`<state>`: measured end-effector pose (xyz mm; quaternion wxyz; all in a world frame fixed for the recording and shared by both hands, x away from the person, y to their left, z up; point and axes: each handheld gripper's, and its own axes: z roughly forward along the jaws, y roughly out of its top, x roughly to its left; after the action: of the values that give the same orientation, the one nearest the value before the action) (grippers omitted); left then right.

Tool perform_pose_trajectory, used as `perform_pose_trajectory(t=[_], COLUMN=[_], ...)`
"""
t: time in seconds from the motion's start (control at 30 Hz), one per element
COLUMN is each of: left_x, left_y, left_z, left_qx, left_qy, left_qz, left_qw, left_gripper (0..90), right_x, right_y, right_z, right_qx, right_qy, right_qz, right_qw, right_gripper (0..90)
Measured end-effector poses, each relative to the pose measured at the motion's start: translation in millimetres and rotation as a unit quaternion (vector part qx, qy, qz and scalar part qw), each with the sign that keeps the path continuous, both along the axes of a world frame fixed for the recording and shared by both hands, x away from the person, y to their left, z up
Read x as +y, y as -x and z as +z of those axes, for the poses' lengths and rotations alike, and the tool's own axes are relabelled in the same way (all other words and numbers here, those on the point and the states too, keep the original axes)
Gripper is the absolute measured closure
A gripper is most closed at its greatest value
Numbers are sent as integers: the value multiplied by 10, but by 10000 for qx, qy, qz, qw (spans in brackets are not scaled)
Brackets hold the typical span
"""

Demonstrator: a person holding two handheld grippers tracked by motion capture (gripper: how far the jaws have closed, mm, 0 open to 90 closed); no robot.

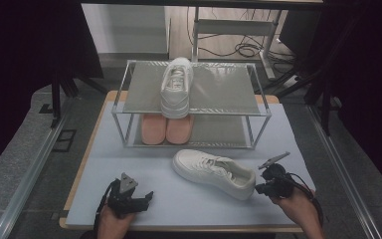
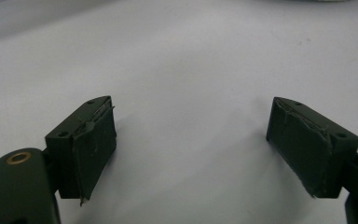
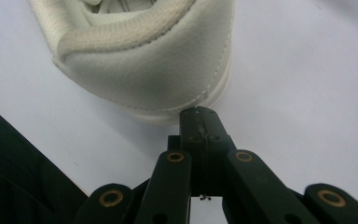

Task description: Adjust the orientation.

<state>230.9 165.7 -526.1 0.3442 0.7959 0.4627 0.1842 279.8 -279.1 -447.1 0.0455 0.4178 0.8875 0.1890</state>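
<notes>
A white sneaker (image 1: 213, 172) lies on its sole on the pale table top, toe toward the left, heel toward my right gripper (image 1: 259, 188). In the right gripper view the jaws are pressed together with nothing between them, and my right gripper (image 3: 199, 113) has its tips at the sneaker's heel (image 3: 154, 70). My left gripper (image 1: 148, 197) rests near the front left of the table. Seen from the left gripper view, my left gripper (image 2: 191, 123) stands wide open over bare table. A second white sneaker (image 1: 176, 85) sits on the top shelf of the metal rack (image 1: 219, 89).
A pair of pink shoes (image 1: 166, 128) sits on the rack's lower shelf. The rack stands at the back of the table. The table's front edge (image 1: 189, 228) runs just ahead of both hands. Cables and a metal frame lie on the floor beyond.
</notes>
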Motion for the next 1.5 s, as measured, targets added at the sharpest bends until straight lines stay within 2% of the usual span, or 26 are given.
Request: perform_pose_trajectory(t=[0.13, 0.2, 0.3, 0.5, 0.73, 0.97, 1.07, 1.17, 1.3, 1.5], left_x=[0, 0, -1, -1, 0, -1, 0, -1, 0, 0], left_y=[0, 0, 1, 0, 0, 0, 0, 0, 0, 0], left_z=[0, 0, 0, 0, 0, 0, 0, 0, 0, 0], left_qx=[1, 1, 5, -2, 0, -1, 1, -1, 2, 3], left_qy=[3, 1, 10, 3, 4, 3, 5, 3, -5, -3], left_qz=[0, -1, 3, 3, 1, 2, 1, 3, -1, 0], left_qw=[10000, 10000, 10000, 10000, 10000, 10000, 10000, 10000, 10000, 10000], left_gripper=[157, 157, 157, 157, 157, 157, 157, 157, 157, 157], right_x=[107, 99, 47, -45, -138, -80, -57, 7, 155, 425], right_y=[-27, -31, -45, -99, -332, -544, -618, -684, -742, -787], right_z=[-19, -18, -29, 58, 233, 383, 468, 542, 591, 605], right_qx=[22, 40, 159, 100, 103, 66, 22, 19, 124, 258], right_qy=[18, -7, -171, 6, 84, 268, 263, 270, 282, 343], right_qz=[152, 172, 215, 185, 99, 171, 179, 306, 535, 991], right_qw=[9999, 9998, 9995, 9998, 9999, 9995, 9995, 9992, 9981, 9942], right_gripper=[900, 900, 898, 870, 854, 814, 800, 770, 733, 666])
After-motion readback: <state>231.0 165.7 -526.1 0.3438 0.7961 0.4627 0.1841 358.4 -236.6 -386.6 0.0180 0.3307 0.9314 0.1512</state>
